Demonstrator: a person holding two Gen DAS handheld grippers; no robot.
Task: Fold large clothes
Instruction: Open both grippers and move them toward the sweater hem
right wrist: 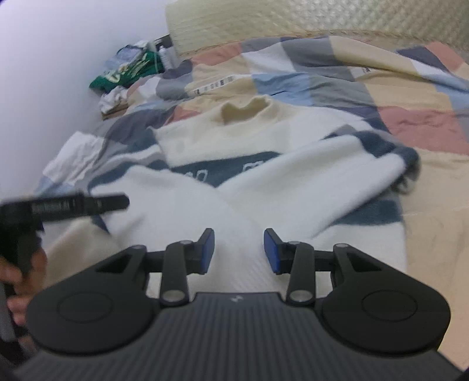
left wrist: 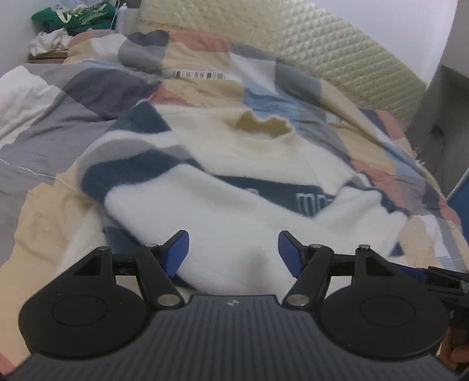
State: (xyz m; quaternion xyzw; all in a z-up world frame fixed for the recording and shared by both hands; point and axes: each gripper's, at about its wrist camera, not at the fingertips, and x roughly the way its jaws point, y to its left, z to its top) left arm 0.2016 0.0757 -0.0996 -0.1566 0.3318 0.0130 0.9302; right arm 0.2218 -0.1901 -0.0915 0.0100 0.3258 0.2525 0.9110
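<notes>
While sleeves cross, white sweater [left wrist: 234, 217] lies folded.

Patchwork quilt [left wrist: 73, 96] carries the white sweater [left wrist: 234, 205].

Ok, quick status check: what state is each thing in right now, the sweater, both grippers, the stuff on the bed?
sweater: lying on the bed, both sleeves folded across the chest, collar at the far end.
left gripper: open, empty, above the sweater's hem.
right gripper: open, empty, above the crossed sleeves.
patchwork quilt: spread out, wrinkled.
green garment: crumpled, at the bed's far corner.
</notes>
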